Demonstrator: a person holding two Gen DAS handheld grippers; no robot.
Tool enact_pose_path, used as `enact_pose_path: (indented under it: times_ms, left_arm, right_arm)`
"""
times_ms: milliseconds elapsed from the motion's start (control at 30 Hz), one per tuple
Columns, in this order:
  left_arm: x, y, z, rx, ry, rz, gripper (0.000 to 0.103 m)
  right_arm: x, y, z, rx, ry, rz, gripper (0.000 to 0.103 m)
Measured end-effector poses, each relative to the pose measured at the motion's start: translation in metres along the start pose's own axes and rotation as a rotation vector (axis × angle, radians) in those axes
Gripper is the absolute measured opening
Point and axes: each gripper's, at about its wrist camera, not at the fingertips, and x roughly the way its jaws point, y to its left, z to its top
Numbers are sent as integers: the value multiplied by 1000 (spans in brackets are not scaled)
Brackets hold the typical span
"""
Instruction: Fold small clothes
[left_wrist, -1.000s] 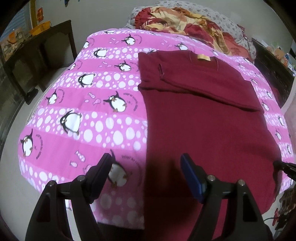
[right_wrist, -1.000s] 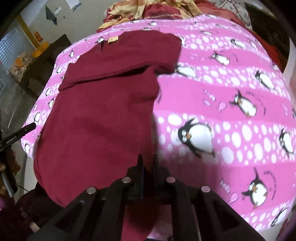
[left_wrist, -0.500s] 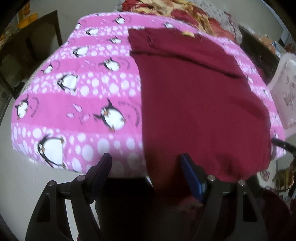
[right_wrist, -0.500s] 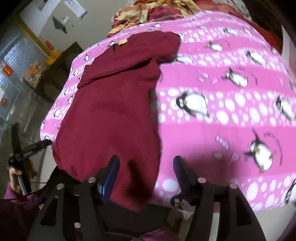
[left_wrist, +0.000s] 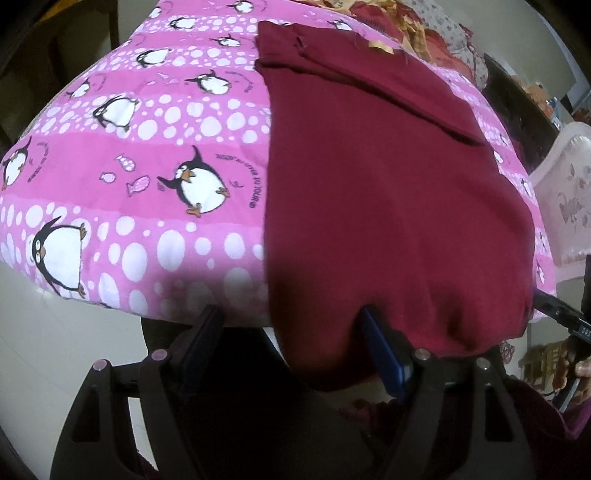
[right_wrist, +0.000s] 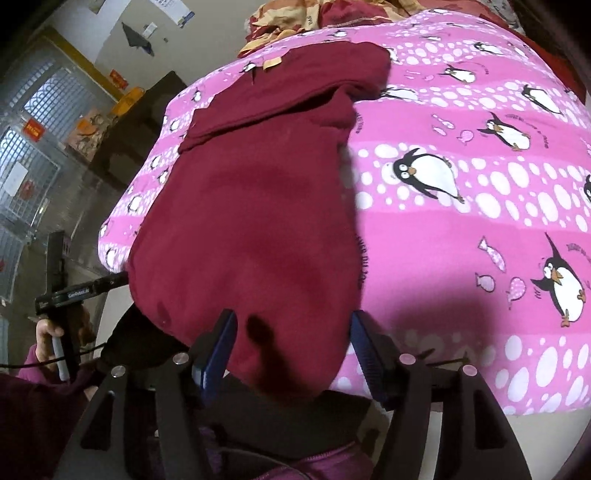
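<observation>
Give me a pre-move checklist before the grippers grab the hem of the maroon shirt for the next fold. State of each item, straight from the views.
1. Left gripper open: ok, fingers wide apart around the hem's left corner.
2. Right gripper open: ok, fingers astride the hem's right corner.
3. Nothing gripped yet: ok, both sets of fingers stand clear of the cloth.
4. Maroon shirt lying flat on the penguin blanket: ok, with its top part already folded across near the tan label.
5. Hem on the bed: not ok, it hangs over the blanket's near edge.
6. Cloth layers at the hem aligned: cannot tell.
</observation>
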Motion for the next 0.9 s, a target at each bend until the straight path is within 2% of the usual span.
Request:
enact_pose_path:
  times_ms: [133,233,367,433,567,700,900]
  left_arm:
    - [6,-4,-3,37,14,18,77]
    - [8,-2,-5,27,21,12,78]
    - [11,-3,-6,24,32,9,80]
    - [13,-5,-7,27,37,17,81]
    - [15,-6,-6,28,47,14,81]
    - [19,-1,-6,-5,72,-1,80]
    - [14,-2,-9,3,52,13,80]
  right_arm:
    - [4,5,0,-27,8,-16,69]
    - [3,4,-2,-23,0,-18,70]
    - [8,17,-6,-112,33,-49,78]
    - [11,20,-7,-134,30,-73,78]
    - [13,14,-4,-59,11,-38,79]
    - [11,14,-3,-70,16,-41,79]
    - [9,12,-2,-50,7,-26,79]
